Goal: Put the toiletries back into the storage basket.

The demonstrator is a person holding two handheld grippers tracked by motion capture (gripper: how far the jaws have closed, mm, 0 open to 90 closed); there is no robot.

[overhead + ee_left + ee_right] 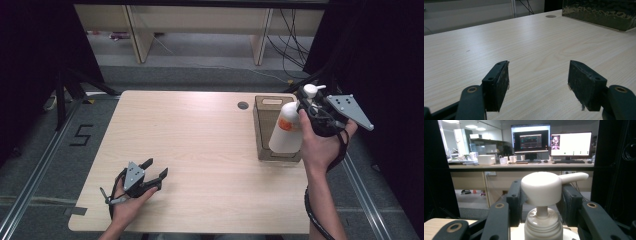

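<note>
Right claw (306, 102), carried in the person's right hand (320, 145) at the surface's far right edge: jaws closed on the neck of a white pump bottle (286, 131), gripping it just under the pump head. In the right gripper view the same claw (541, 202) shows its two black jaws pressed on either side of the bottle's pump head (544, 187), spout pointing to the right in that view. Pump bottle: white body with an orange label, held tilted over the wooden box (263, 125), lower end inside or just above the box opening; which of the two cannot be told. Wooden box: open-topped, standing on the right part of the light wood surface (200, 145), near a round cable grommet (243, 105). Left claw (155, 172), in the left hand (127, 202) at the near left of the surface: jaws spread apart, nothing between them, resting low over bare wood. Left gripper view confirms the gap between its pads (499, 82), with the box's dark side (599, 12) well beyond.
</note>
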